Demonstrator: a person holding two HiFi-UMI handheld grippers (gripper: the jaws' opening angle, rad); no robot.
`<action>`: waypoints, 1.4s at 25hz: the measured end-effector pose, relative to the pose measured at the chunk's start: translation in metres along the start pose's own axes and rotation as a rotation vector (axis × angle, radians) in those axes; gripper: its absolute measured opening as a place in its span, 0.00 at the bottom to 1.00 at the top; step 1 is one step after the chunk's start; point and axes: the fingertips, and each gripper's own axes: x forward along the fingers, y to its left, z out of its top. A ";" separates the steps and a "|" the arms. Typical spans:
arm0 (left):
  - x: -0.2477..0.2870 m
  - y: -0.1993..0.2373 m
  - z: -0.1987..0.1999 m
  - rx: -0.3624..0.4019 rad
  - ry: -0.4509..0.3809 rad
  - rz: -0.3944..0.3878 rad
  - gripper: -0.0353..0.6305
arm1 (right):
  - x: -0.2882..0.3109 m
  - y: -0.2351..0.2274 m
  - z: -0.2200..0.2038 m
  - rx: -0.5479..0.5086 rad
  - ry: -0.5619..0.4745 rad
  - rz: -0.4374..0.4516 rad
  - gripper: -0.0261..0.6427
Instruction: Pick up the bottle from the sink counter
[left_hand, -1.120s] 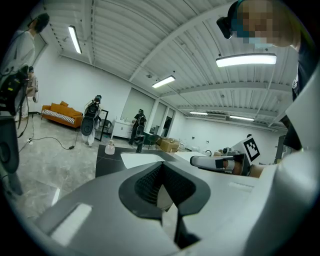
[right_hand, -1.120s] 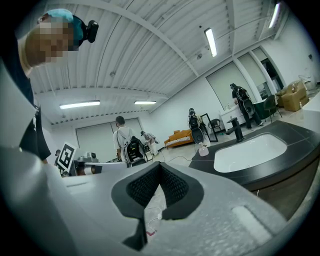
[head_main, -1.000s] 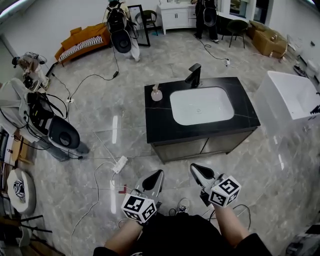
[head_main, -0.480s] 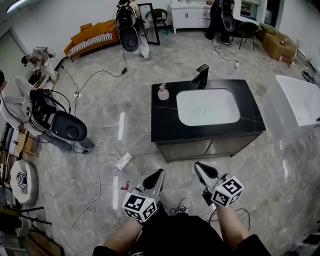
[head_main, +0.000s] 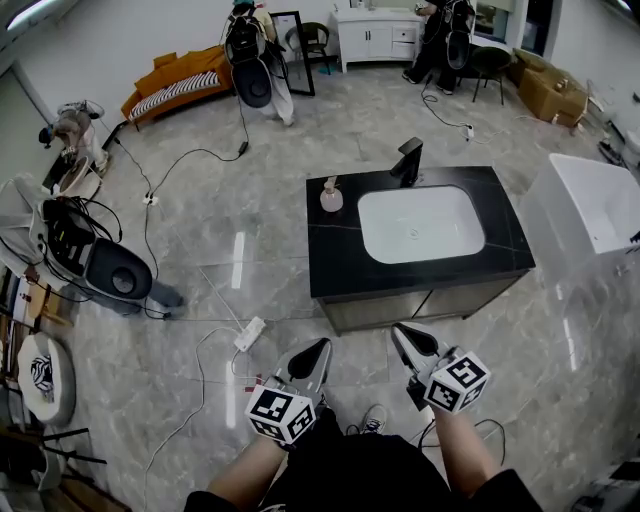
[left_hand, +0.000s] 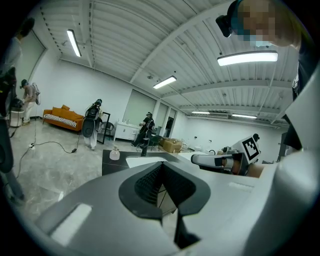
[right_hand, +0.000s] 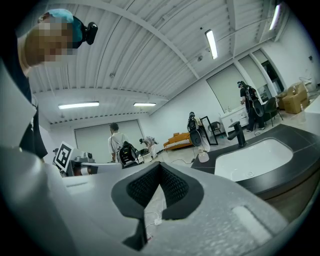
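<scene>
The bottle (head_main: 331, 196) is small, pale pink and round-bellied with a pump top. It stands upright at the back left corner of the black sink counter (head_main: 338, 256), left of the white basin (head_main: 420, 225) and the black faucet (head_main: 408, 161). Both grippers hang low in front of the counter, well short of it. My left gripper (head_main: 318, 347) is shut with nothing in it, and my right gripper (head_main: 402, 334) is shut and empty too. In the left gripper view the bottle (left_hand: 114, 154) shows far off beyond the shut jaws. It also shows small in the right gripper view (right_hand: 202, 156).
A white tub (head_main: 585, 205) stands right of the counter. A power strip (head_main: 249, 333) and loose cables lie on the grey floor to the front left. Dark equipment (head_main: 110, 268) sits further left. An orange sofa (head_main: 175, 85) and people stand at the far end.
The head view has shifted, so the counter now sits a little further right and lower. Both grippers keep the same pose, shut, in front of the person.
</scene>
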 end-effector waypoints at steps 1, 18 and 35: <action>0.001 0.005 0.002 0.001 0.001 -0.008 0.06 | 0.005 0.000 0.002 0.001 -0.002 -0.009 0.04; 0.012 0.094 0.026 -0.004 0.009 -0.092 0.06 | 0.089 0.006 0.011 0.001 -0.009 -0.111 0.04; 0.027 0.160 0.040 0.010 0.023 -0.184 0.06 | 0.163 -0.001 0.010 0.004 -0.031 -0.193 0.04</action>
